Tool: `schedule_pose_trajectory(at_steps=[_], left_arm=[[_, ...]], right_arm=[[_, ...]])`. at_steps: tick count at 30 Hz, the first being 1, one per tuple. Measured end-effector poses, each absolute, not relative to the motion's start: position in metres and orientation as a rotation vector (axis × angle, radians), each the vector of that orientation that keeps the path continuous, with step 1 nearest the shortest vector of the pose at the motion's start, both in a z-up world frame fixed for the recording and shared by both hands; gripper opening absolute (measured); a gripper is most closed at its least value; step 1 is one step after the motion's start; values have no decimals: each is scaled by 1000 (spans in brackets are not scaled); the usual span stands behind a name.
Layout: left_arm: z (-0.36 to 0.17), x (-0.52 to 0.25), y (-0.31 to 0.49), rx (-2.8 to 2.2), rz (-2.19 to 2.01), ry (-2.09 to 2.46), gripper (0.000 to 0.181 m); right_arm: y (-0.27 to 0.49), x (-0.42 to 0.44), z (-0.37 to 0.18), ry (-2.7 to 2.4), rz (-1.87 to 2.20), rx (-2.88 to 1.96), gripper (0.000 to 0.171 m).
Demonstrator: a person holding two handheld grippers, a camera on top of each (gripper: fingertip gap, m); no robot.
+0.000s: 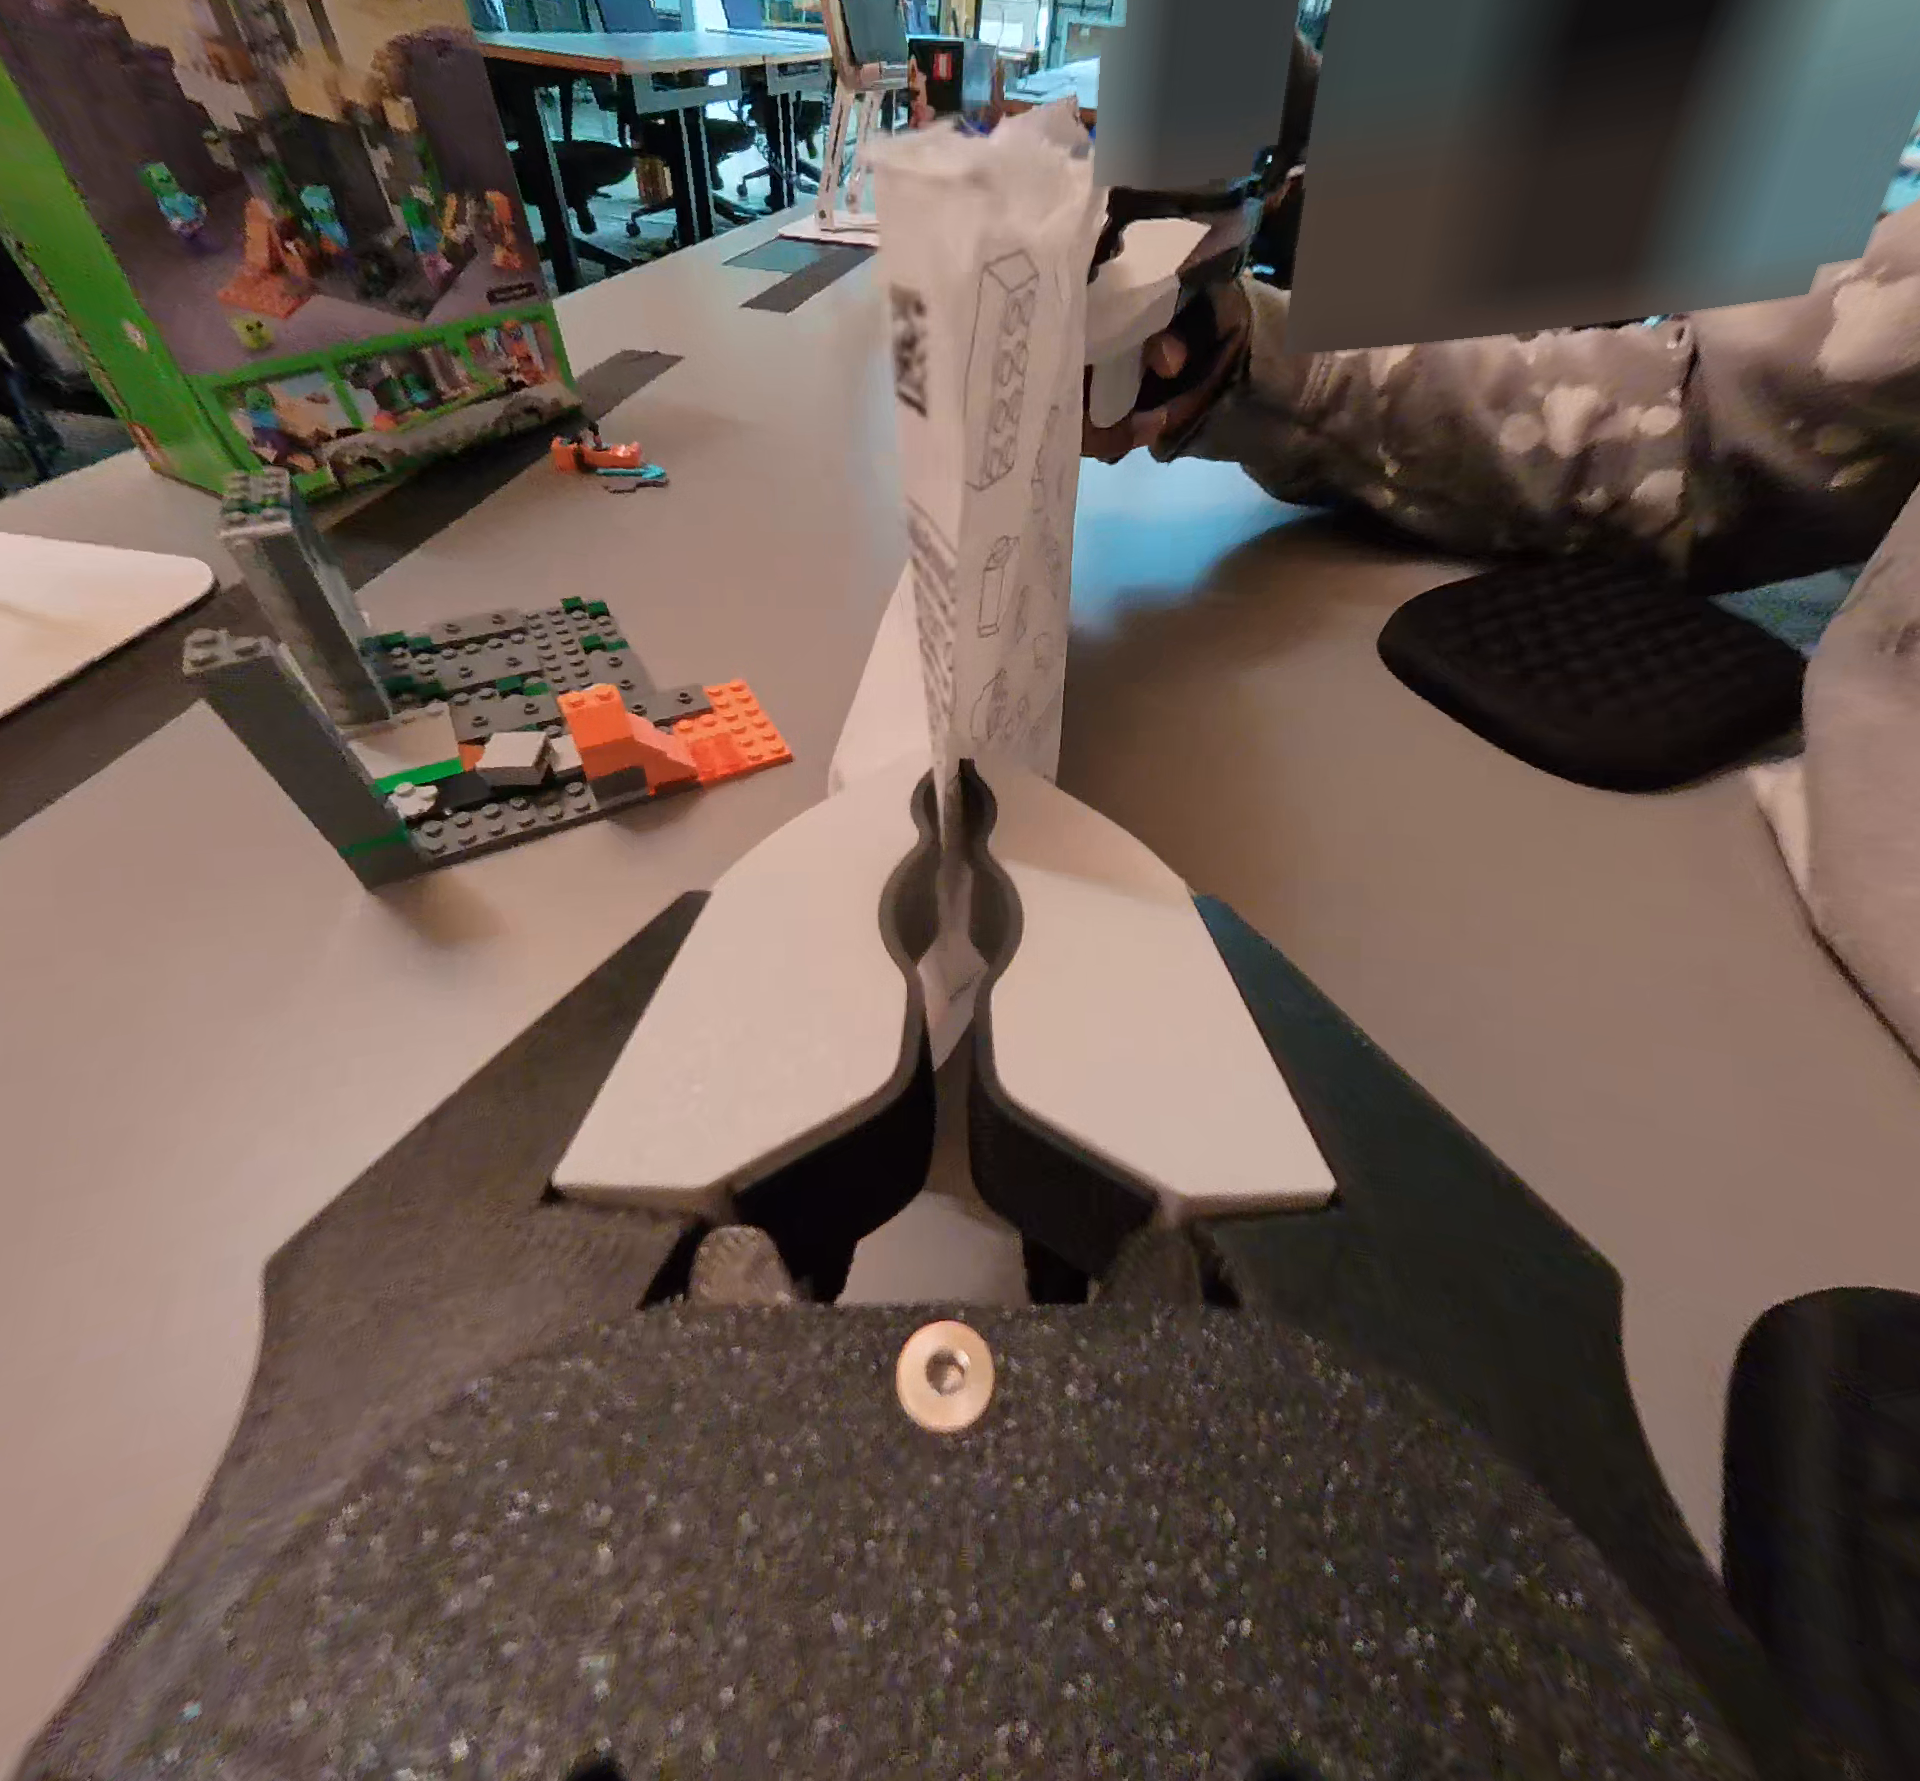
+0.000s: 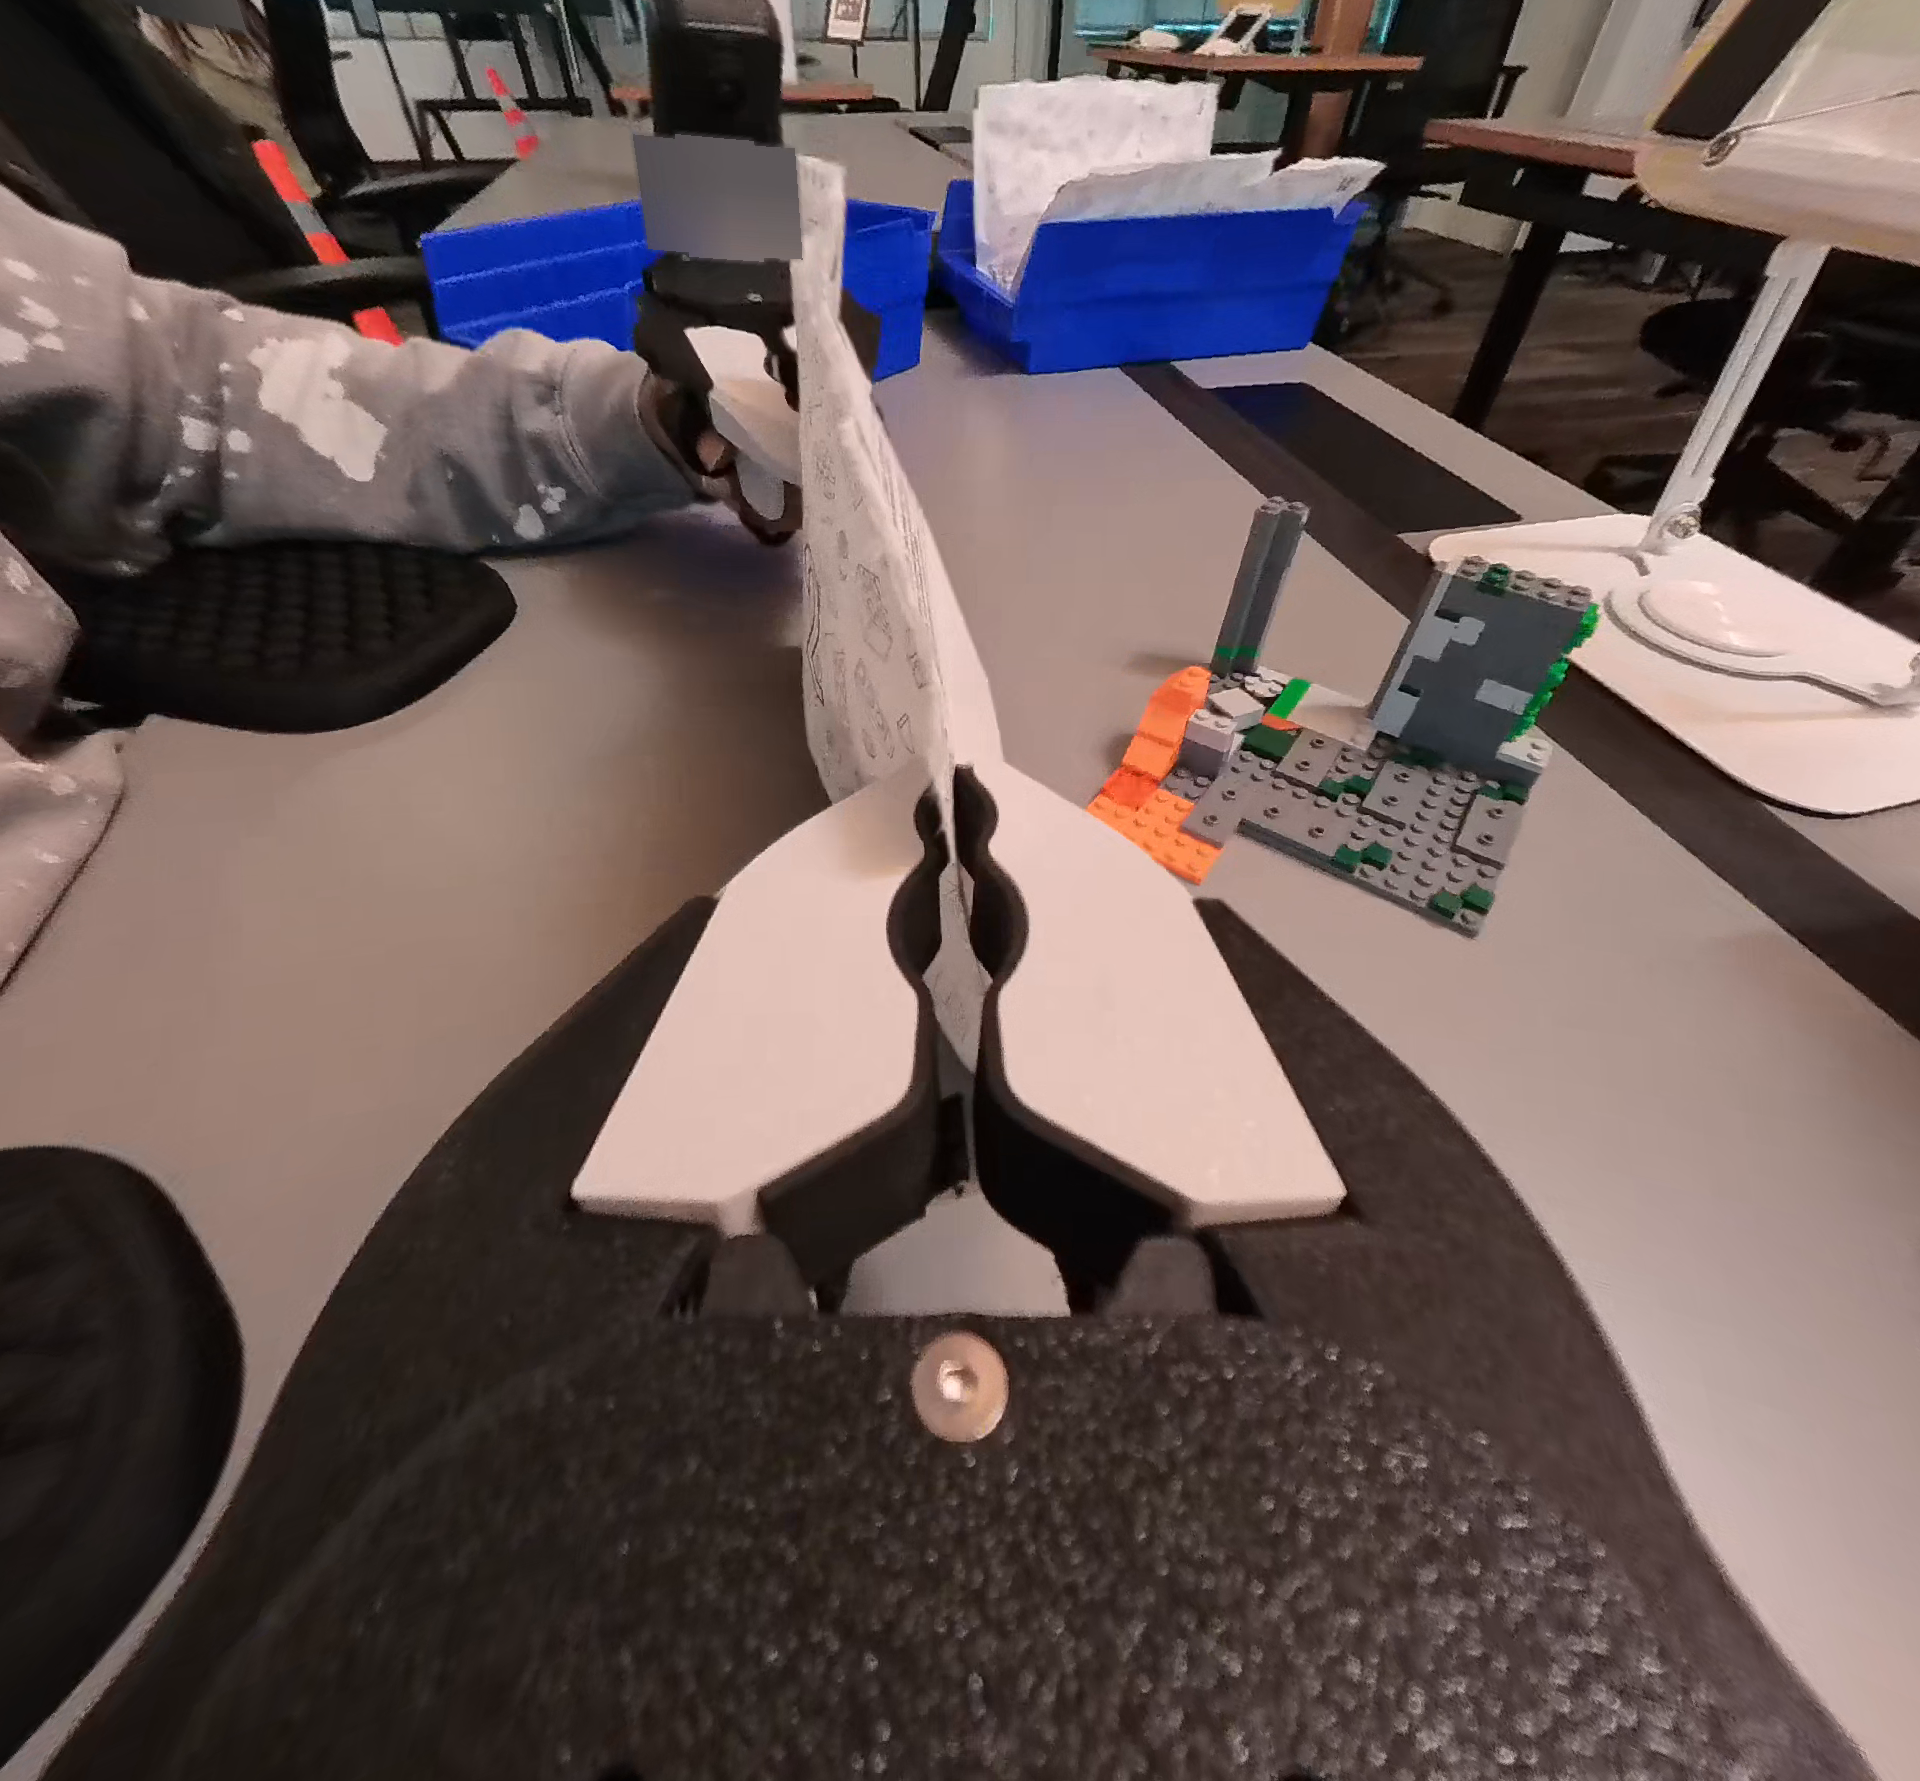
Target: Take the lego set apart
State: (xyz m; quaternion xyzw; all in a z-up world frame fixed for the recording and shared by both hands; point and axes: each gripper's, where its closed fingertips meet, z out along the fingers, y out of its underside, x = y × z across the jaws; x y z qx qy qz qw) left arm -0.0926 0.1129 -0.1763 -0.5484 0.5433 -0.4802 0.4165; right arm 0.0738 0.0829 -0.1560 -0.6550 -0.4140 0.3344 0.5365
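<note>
A white paper bag [image 1: 987,443] printed with brick drawings is stretched between my two grippers above the table. My left gripper [image 1: 958,781] is shut on one end of it. My right gripper [image 2: 954,786] is shut on the other end of the bag [image 2: 873,609]. Each gripper also shows at the far end of the bag in the other's view: the right one [image 1: 1127,318] and the left one [image 2: 758,422]. The lego set [image 1: 540,713], a grey studded base with orange parts and grey pillars, stands on the table to the side, untouched [image 2: 1371,755].
The green lego box [image 1: 270,173] stands behind the set. Two blue bins [image 2: 1143,287] sit at the table's back, one holding more white bags. A white lamp base [image 2: 1714,651] lies beside the set. A black chair armrest [image 1: 1590,661] and a person's sleeve [image 2: 312,422] are close. The left gripper's tips are roughly 20 centimetres from the right gripper's.
</note>
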Motion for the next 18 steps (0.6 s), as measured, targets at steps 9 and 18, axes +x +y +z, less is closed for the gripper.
schedule_pose_trajectory(at_steps=[9, 18], left_arm=[[-181, -98, 119, -1448, -1332, 1271, 1], [-179, -104, 126, -1421, -1273, 1239, 5]], right_arm=[[94, 67, -156, -947, 813, -1603, 0], [104, 60, -201, -1078, 754, -1717, 31]])
